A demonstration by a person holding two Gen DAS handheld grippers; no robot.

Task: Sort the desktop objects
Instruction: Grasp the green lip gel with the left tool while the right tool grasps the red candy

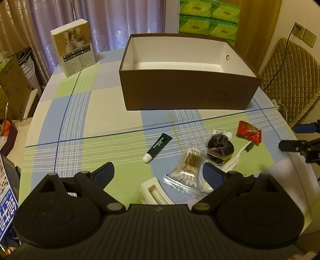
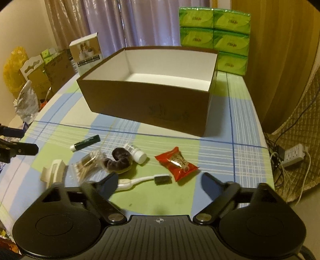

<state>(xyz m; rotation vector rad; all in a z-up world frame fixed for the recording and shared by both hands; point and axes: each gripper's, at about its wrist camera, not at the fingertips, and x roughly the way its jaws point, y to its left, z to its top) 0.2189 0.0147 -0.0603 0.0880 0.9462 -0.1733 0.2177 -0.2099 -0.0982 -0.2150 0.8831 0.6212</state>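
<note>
You held both grippers, left [image 1: 158,173] and right [image 2: 159,181], spread, empty; clutter lay at box's [image 1: 188,94] 6 o'clock, awaiting sorting.

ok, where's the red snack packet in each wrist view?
Left wrist: red snack packet at right of centre, right of the dark scrunchie.
Right wrist: packet near centre, right of the scrunchie.
Shared landmark: brown box behind it.

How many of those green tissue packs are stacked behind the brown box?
5 show in the right wrist view: top row and, middle row and, and one lower right. The brown box may hide more.
</note>
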